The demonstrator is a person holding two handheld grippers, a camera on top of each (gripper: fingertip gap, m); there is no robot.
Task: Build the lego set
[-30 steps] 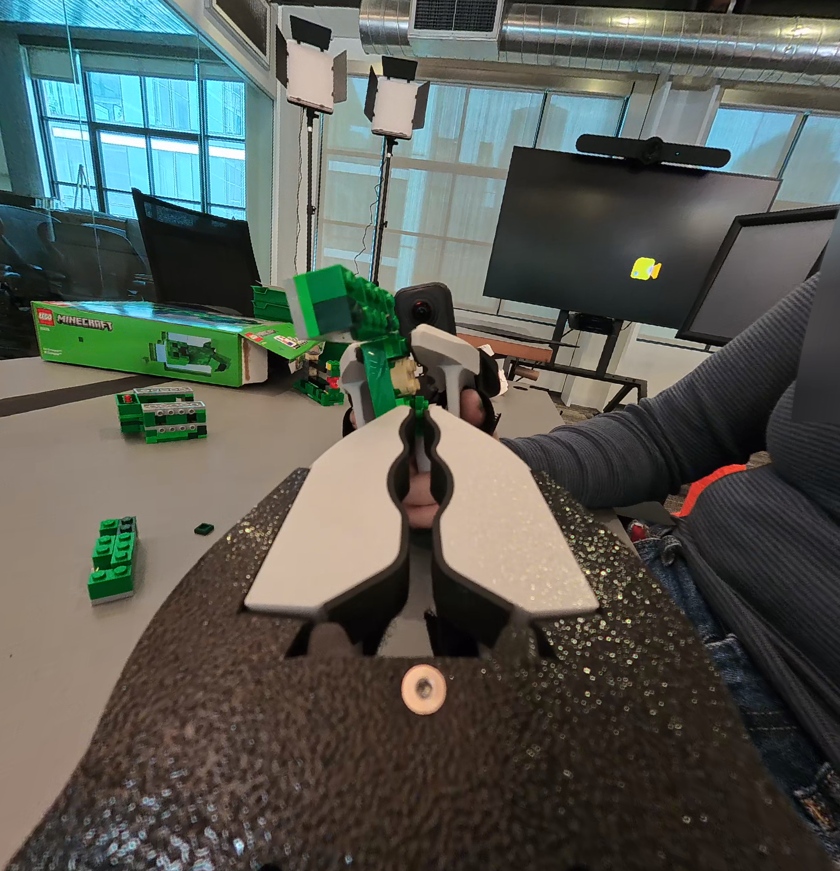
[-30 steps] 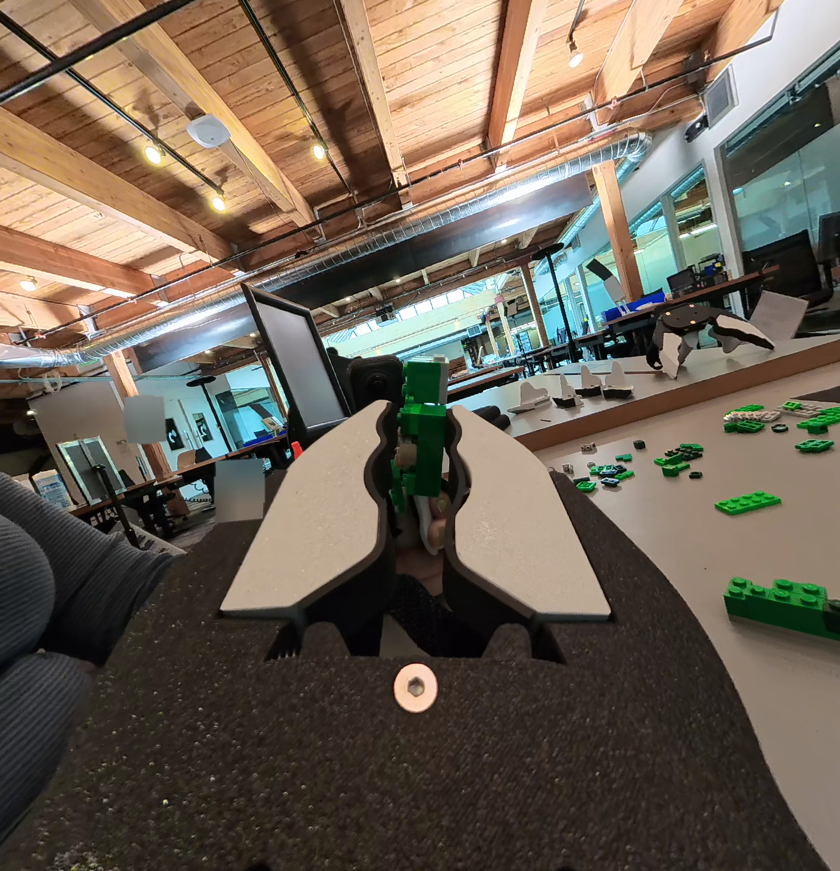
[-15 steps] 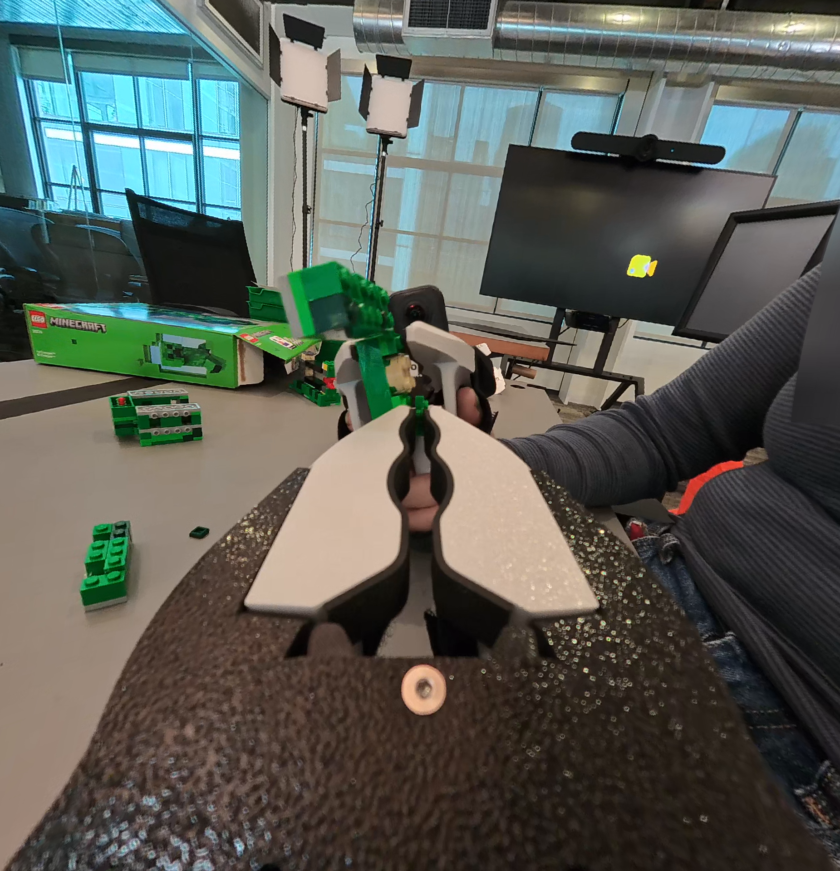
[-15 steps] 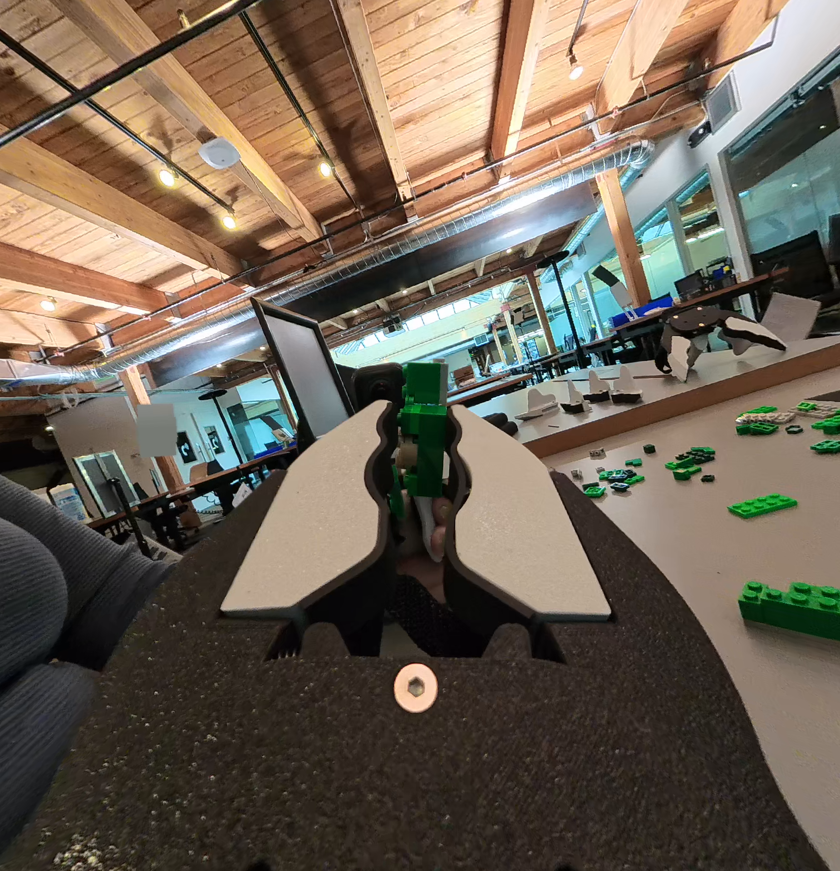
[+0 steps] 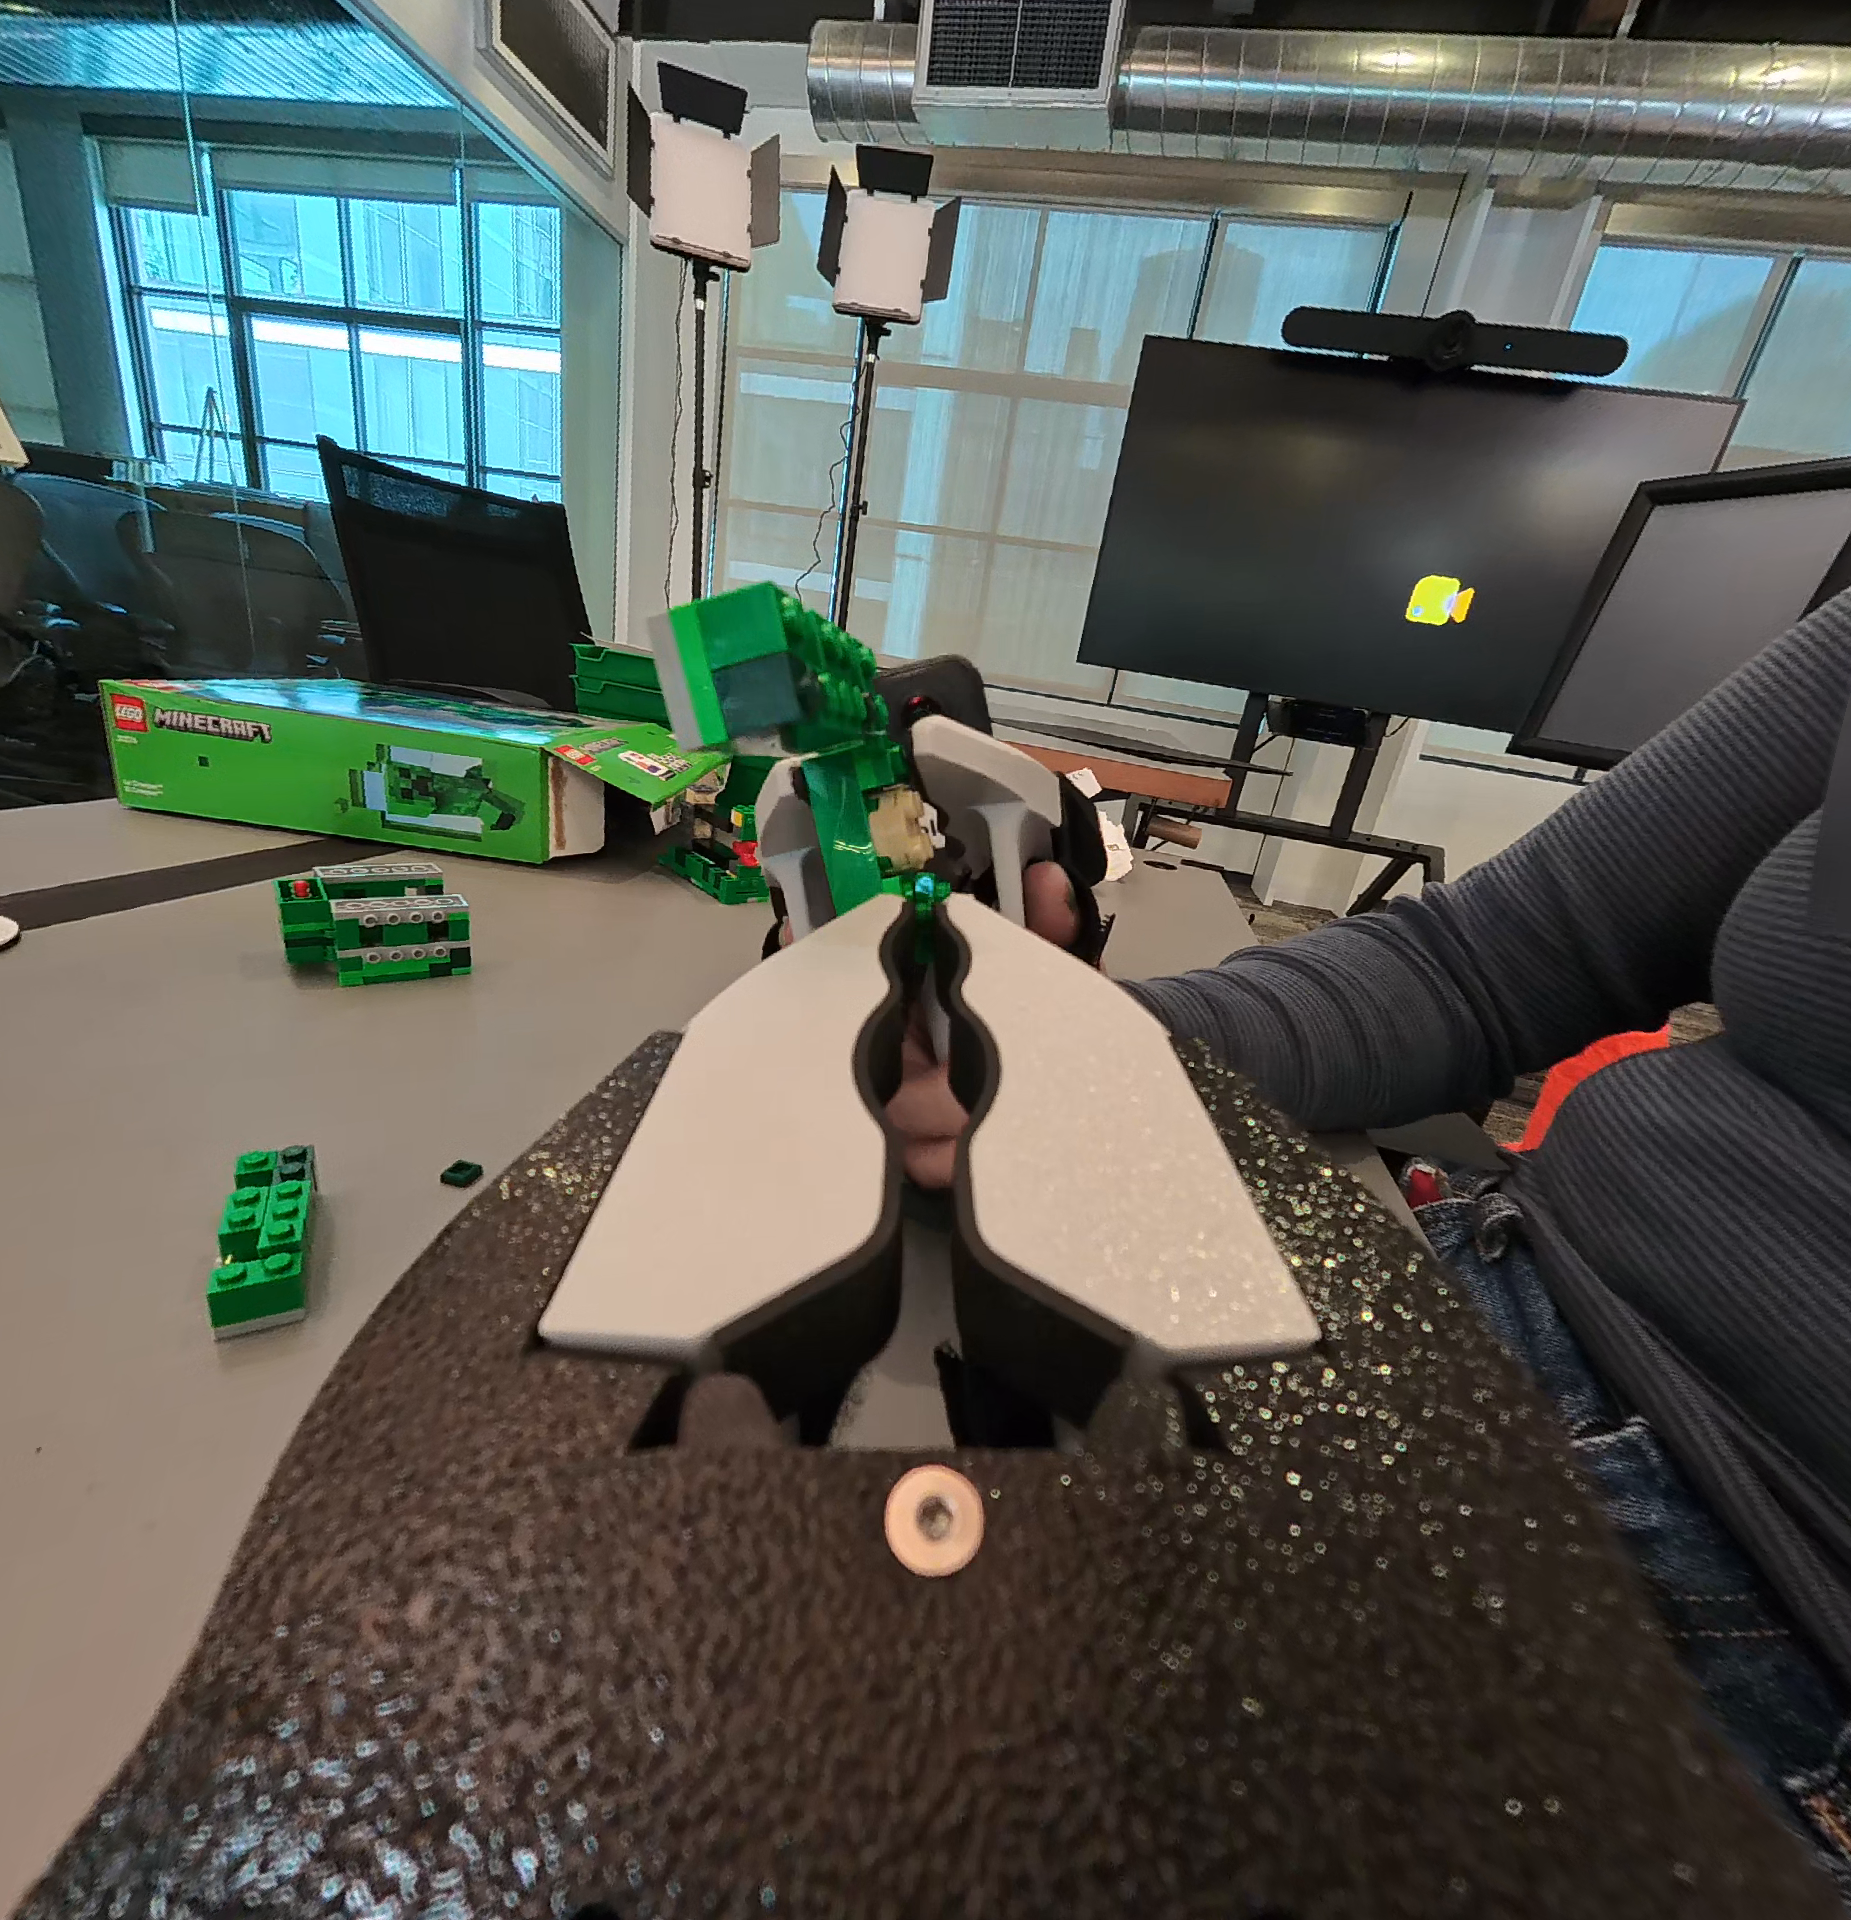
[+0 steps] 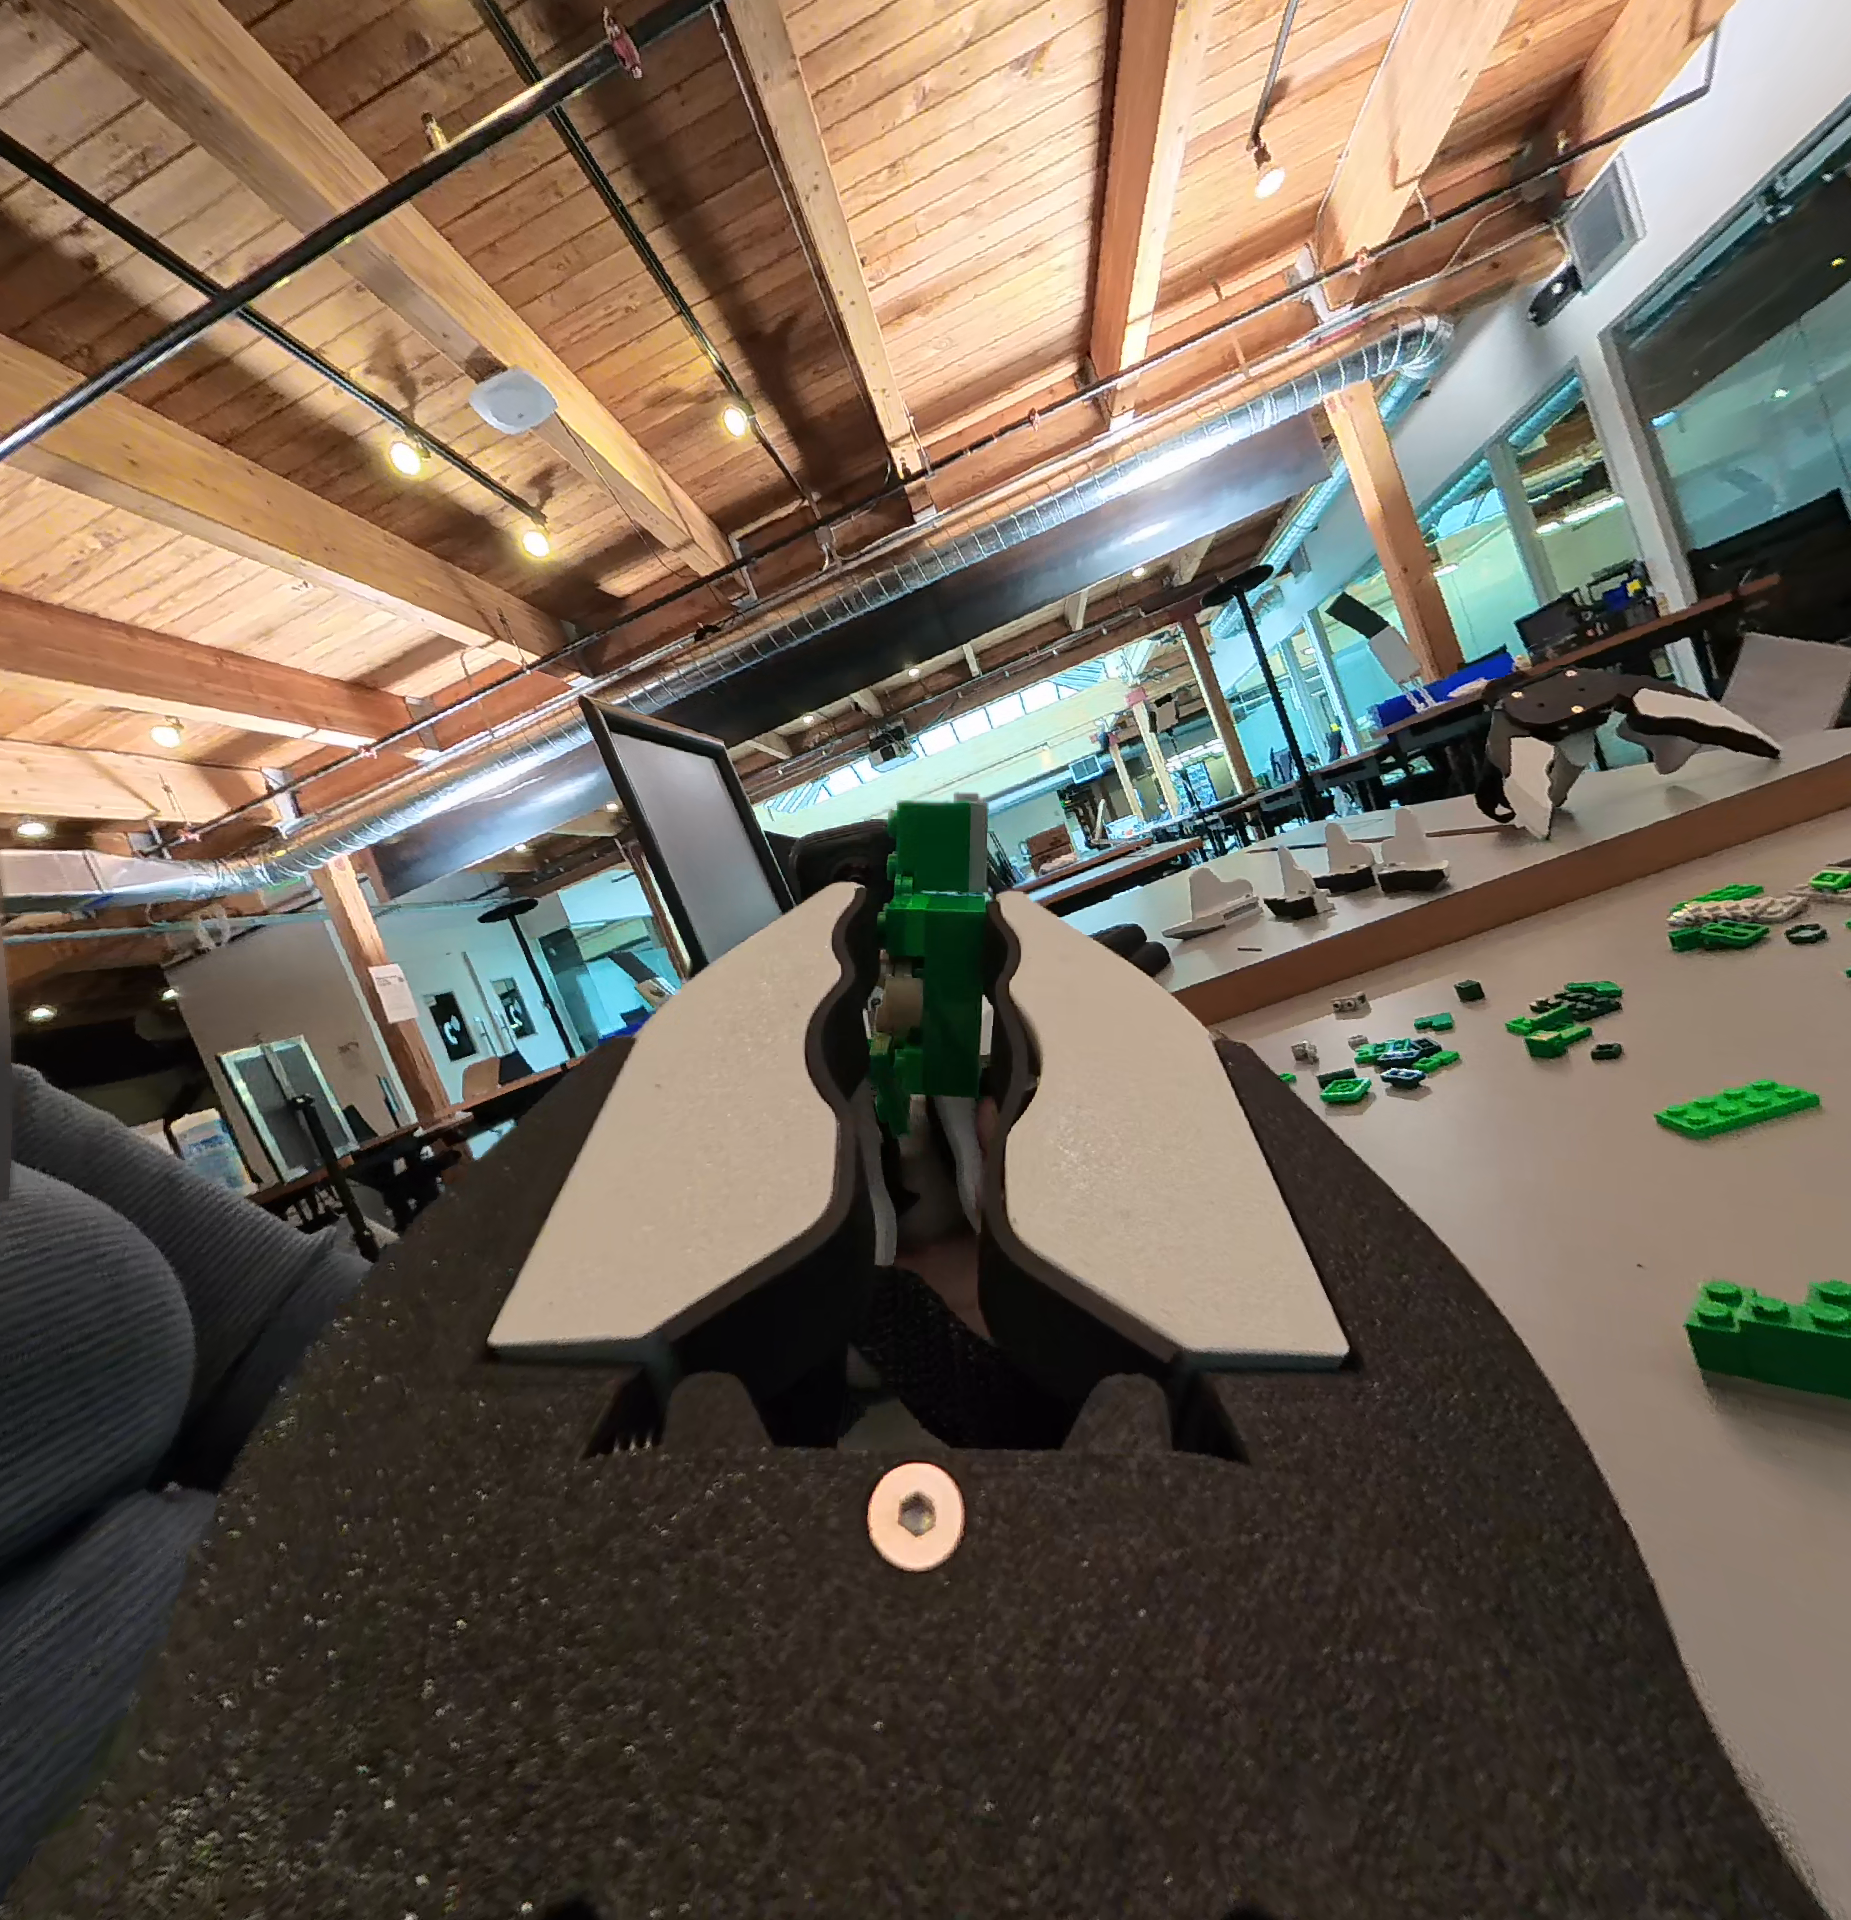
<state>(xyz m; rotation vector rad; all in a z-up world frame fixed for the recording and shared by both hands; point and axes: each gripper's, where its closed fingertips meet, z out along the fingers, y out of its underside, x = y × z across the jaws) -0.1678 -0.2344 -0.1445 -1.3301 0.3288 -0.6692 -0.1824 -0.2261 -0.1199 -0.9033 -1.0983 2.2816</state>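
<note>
A green lego model (image 5: 765,681), with a blocky head and a narrow body, is held in the air between both grippers. In the left wrist view my left gripper (image 5: 921,906) is shut, pinching a small green part (image 5: 922,889) at the model's lower end. The right gripper's fingers (image 5: 988,774) face it from the far side, clamped around the model's body. In the right wrist view my right gripper (image 6: 926,920) is shut on the green model (image 6: 936,1003). The left gripper behind it is mostly hidden.
On the grey table (image 5: 90,1091) lie a green lego box (image 5: 349,764), a green sub-build (image 5: 381,925), a green brick stack (image 5: 266,1236) and a tiny dark piece (image 5: 462,1172). Loose green pieces (image 6: 1420,1060), a green plate (image 6: 1736,1107) and a green brick (image 6: 1794,1340) lie to the right. A person's sleeved arm (image 5: 1420,997) is close on the right. The grippers are tip to tip, or close to it. Both grippers' tips are roughly 15 centimetres from the green brick (image 6: 1794,1340).
Both grippers stay clamped on the model. The pair has drifted only slightly, and the right wrist view has tilted a little.
</note>
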